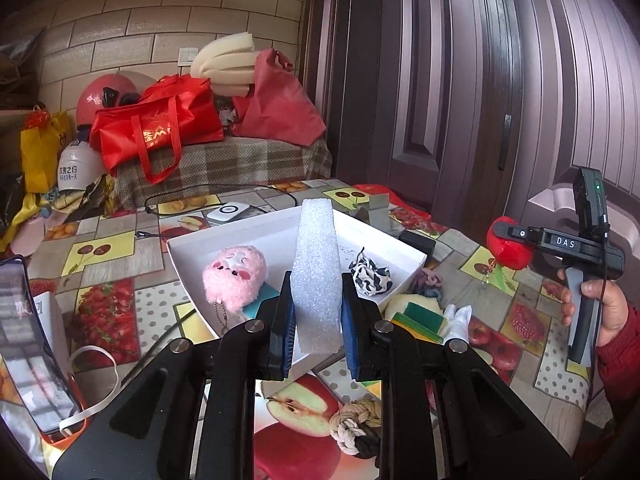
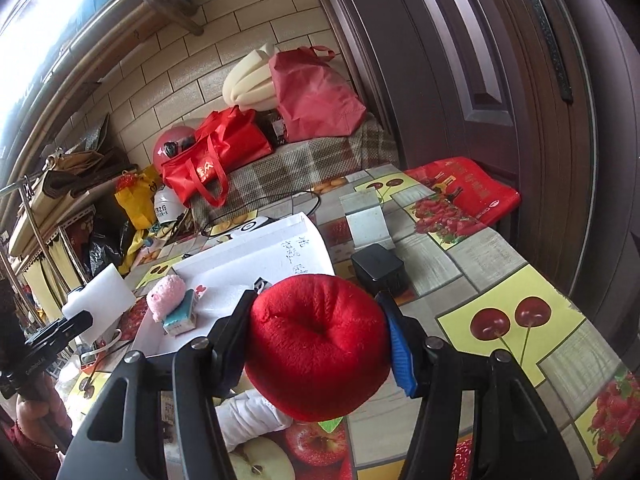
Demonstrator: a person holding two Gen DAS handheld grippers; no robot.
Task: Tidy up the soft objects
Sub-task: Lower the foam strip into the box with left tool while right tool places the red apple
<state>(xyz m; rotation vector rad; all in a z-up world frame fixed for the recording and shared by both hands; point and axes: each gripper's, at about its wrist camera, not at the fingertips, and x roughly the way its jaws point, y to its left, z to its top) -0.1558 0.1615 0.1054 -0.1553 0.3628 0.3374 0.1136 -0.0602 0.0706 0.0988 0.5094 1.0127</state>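
Observation:
My left gripper [image 1: 318, 312] is shut on a white foam strip [image 1: 316, 276] and holds it upright over the near corner of a white cardboard box [image 1: 192, 276]. The box holds a pink plush toy [image 1: 236, 276], a teal sponge block [image 1: 262, 300] and a black-and-white cloth [image 1: 370, 276]. My right gripper [image 2: 320, 336] is shut on a red plush apple [image 2: 316, 344], held above the table to the right of the box [image 2: 256, 252]. The right gripper with the apple also shows in the left wrist view [image 1: 510, 242].
On the fruit-print tablecloth [image 1: 104, 248] lie a knotted rope [image 1: 356, 424], a green-yellow sponge [image 1: 420, 320], white gloves [image 1: 456, 320], a black box [image 2: 378, 268] and a metal stand [image 2: 366, 216]. A phone [image 1: 32, 344] stands at left. Red bags [image 1: 160, 128] lie behind.

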